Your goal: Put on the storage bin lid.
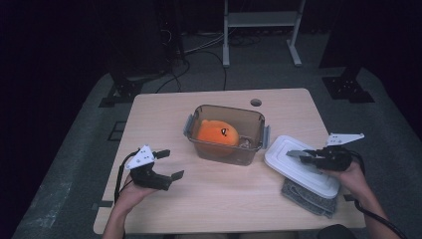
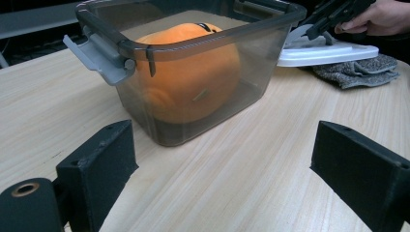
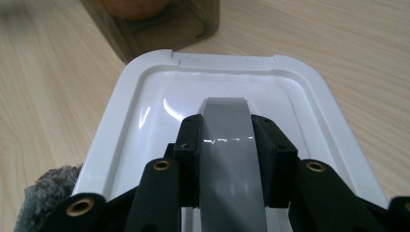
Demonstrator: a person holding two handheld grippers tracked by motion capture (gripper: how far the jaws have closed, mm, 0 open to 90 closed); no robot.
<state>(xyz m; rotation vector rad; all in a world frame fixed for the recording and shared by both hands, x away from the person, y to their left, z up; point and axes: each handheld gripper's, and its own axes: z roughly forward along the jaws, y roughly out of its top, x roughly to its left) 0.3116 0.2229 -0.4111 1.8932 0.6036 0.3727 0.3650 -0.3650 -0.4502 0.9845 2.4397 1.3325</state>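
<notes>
The right hand-held gripper (image 1: 304, 155) sits over the white lid (image 1: 298, 164), and in the right gripper view its jaws are closed on the lid's grey handle (image 3: 227, 145), one pad against each side; the near end of the handle is hidden behind the gripper's own black links. The lid lies tilted at the right edge of the worktop (image 1: 164, 114), just beside the container (image 1: 226, 135), with one side propped on a grey cloth (image 1: 311, 198) that is mostly covered by it; only a fuzzy corner of that cloth shows in the right gripper view. The left hand-held gripper (image 1: 168, 164) is held above the bare wood in front of the container's left corner, its jaws wide apart with nothing between them. The smoky, see-through container stands open near the middle of the worktop with an orange plush toy (image 1: 217, 133) inside; the tinted wall dims the toy's lower half. A small dark thing beside the toy, against the right wall, is too small to make out. The person's forearms are cut off at the bottom of the high view.
</notes>
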